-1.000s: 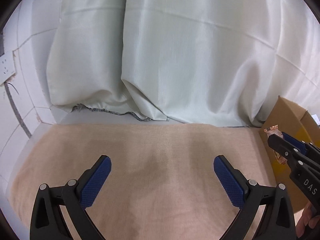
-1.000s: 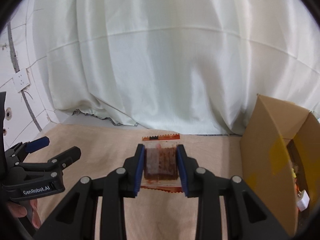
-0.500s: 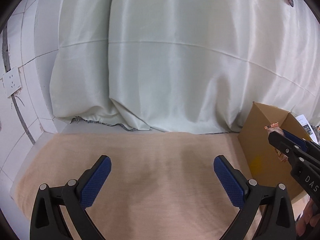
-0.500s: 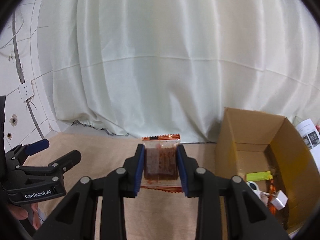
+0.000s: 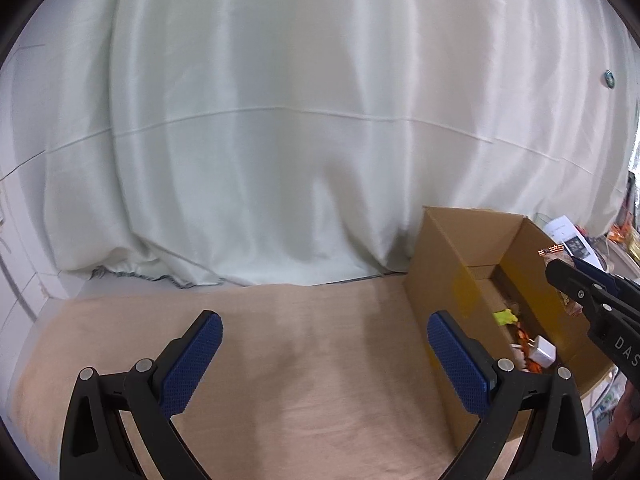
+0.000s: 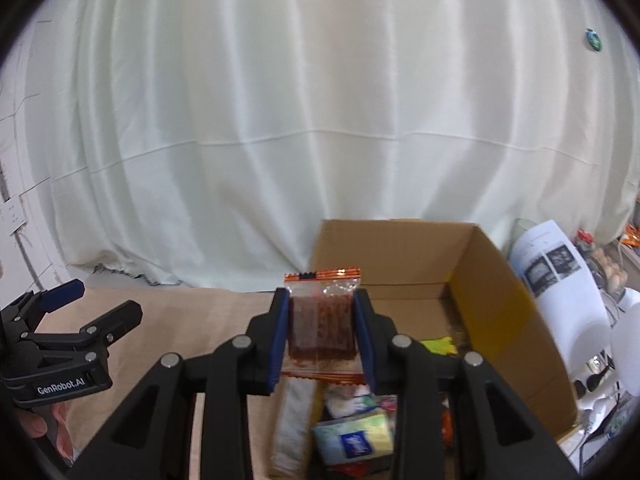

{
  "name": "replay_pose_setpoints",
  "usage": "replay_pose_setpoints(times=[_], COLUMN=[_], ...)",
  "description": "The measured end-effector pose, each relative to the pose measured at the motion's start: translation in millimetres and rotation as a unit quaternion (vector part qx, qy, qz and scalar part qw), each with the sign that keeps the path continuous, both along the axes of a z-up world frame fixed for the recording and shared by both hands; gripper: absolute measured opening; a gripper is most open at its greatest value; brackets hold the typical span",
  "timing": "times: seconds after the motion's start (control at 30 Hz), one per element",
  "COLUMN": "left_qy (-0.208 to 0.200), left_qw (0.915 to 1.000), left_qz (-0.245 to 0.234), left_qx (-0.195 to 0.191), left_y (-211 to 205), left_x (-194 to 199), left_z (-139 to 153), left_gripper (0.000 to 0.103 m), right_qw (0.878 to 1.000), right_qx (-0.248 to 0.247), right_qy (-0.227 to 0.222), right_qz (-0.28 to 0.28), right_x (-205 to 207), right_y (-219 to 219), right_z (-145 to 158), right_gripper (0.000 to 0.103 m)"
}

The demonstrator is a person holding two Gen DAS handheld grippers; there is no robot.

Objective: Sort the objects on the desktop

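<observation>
My left wrist view looks obliquely down across the tan cloth-covered table [image 5: 304,360] toward the pale draped curtain [image 5: 300,120]. My right wrist view sits close above the open brown cardboard box [image 6: 500,312]; both share box and curtain.

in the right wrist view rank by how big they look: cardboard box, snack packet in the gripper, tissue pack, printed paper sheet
1. cardboard box
2. printed paper sheet
3. snack packet, though it is nearest the lens, so its rank is unsure
4. tissue pack, looks about the same as the packet
</observation>
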State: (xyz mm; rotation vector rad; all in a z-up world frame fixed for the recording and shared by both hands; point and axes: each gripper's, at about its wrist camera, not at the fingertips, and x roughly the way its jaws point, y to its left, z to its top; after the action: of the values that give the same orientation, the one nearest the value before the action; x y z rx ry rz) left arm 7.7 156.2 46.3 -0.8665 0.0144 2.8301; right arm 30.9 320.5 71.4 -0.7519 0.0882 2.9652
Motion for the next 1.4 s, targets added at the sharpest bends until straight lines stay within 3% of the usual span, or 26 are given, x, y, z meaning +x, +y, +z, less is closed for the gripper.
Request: replay_pose_setpoints(times=[0.37, 0.83, 0.9, 1.2, 1.4], left_qy=[-0.002, -0.008, -0.01, -0.018, -0.024], left_qw=[0.9977, 0.9936, 0.9934, 0.9938, 0.9932], left_qz=[-0.068, -0.113, -0.114, -0.11, -0.114], left_qx=[-0.002, -0.008, -0.008, -0.008, -0.005], left_y=[81.3, 128.8, 130.0, 126.7, 125.5], left_x=[-11.8, -12.5, -13.0, -16.8, -17.2], left_z=[1.0, -11.5, -12.9, -19.6, -22.3], left_gripper=[0.103, 0.103, 0.103, 0.103, 0.103], right_qw=[0.998, 0.996, 0.996, 0.994, 0.993], right_qx=[-0.004, -0.019, -0.019, -0.027, -0.015], right_qy=[-0.009, -0.028, -0.033, -0.034, -0.047], right_qz=[-0.066, -0.085, -0.085, -0.097, -0.112], right_x=[14.8, 23.5, 21.7, 18.4, 16.8], right_y=[67.1, 98.1, 99.6, 104.8, 104.9], right_z=[-2.7, -19.6, -22.7, -26.6, -30.4], right_gripper=[0.036, 0.038, 0.055, 0.093, 0.103])
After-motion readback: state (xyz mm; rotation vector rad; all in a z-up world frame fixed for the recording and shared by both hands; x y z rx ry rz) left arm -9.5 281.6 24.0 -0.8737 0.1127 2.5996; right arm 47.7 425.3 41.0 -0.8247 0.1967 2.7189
